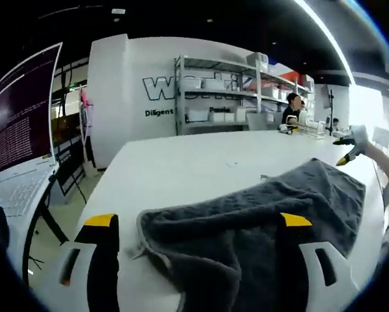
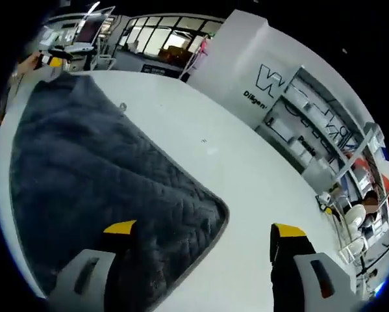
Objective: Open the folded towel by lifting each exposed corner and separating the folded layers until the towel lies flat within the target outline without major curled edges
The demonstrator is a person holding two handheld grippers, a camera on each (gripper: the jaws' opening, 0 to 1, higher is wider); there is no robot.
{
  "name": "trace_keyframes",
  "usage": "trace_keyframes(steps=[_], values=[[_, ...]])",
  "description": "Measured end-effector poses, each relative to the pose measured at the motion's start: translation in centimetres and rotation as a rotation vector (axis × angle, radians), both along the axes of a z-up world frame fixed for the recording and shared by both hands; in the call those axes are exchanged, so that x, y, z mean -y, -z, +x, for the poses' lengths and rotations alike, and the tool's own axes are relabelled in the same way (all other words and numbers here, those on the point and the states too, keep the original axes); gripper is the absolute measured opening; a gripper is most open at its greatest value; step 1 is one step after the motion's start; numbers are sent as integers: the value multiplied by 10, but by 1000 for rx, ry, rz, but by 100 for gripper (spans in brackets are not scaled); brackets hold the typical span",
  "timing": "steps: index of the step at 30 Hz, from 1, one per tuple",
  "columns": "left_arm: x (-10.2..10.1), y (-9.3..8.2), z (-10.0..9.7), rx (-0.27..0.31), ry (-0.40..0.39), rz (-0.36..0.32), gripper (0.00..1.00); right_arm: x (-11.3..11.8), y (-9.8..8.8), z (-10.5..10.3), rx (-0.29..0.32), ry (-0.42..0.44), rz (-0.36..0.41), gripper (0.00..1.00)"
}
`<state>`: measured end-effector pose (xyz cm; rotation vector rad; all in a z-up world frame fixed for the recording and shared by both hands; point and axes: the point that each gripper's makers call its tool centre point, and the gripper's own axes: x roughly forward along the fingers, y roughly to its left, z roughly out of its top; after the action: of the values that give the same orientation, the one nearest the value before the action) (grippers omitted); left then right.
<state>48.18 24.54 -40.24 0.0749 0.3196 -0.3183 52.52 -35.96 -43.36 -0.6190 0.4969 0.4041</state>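
Through the left gripper view I am looking along my left gripper [image 1: 197, 224], its two black jaws with yellow tips standing wide apart and gripping nothing. One dark grey quilted towel [image 1: 265, 221] is lying on the smooth white table [image 1: 181, 166]. Its stitched wavy pattern is showing clearly, and its near rounded corner is curling up a little between my jaws; the right jaw is sitting over the cloth, but I cannot tell whether it is touching. At the towel's far end I am seeing the right gripper [image 1: 345, 151], yellow-tipped, hovering just beside the far edge, held by a person's arm. One metal shelving unit [image 1: 239, 91] with white boxes is standing against a white wall [image 1: 126, 97] with dark lettering. One laptop [image 1: 19, 143] with a dark screen is sitting at the left.

In the right gripper view I am looking past that gripper's two yellow-tipped jaws, also spread wide and holding nothing. The same towel is stretching away across the table, one rounded corner lying flat beside the left jaw, with a thin pale piping running along its edge. The right jaw is hanging over bare table. The left gripper is appearing small at the towel's far end.
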Motion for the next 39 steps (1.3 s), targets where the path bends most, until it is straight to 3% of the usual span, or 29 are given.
trace_keyframes(steps=[7, 12, 16, 19, 23, 27, 30, 33, 39], values=[[6, -7, -35, 7, 60, -18, 99, -21, -14, -43, 15, -66, 66, 99], [-3, -6, -56, 12, 64, -9, 99, -32, -20, -76, 0, -111, 125, 99], [-8, -4, -76, 23, 107, 27, 99, -36, -20, -100, 7, -145, 113, 99], [-15, -2, -87, 36, 131, 72, 97, -42, -21, -113, 6, -166, 159, 99], [-25, 5, -98, 33, 177, 153, 91, -43, -20, -118, 27, -156, 153, 99], [-17, 16, -110, 14, 264, 149, 84, -54, -14, -126, 10, -184, 188, 98], [-20, 27, -116, 10, 296, 217, 67, -59, -10, -130, 4, -193, 188, 96], [-25, 38, -119, -13, 318, 246, 53, -60, -11, -131, 21, -195, 136, 96], [-36, 58, -128, -90, 336, 329, 52, -76, -12, -140, 8, -247, 153, 95]])
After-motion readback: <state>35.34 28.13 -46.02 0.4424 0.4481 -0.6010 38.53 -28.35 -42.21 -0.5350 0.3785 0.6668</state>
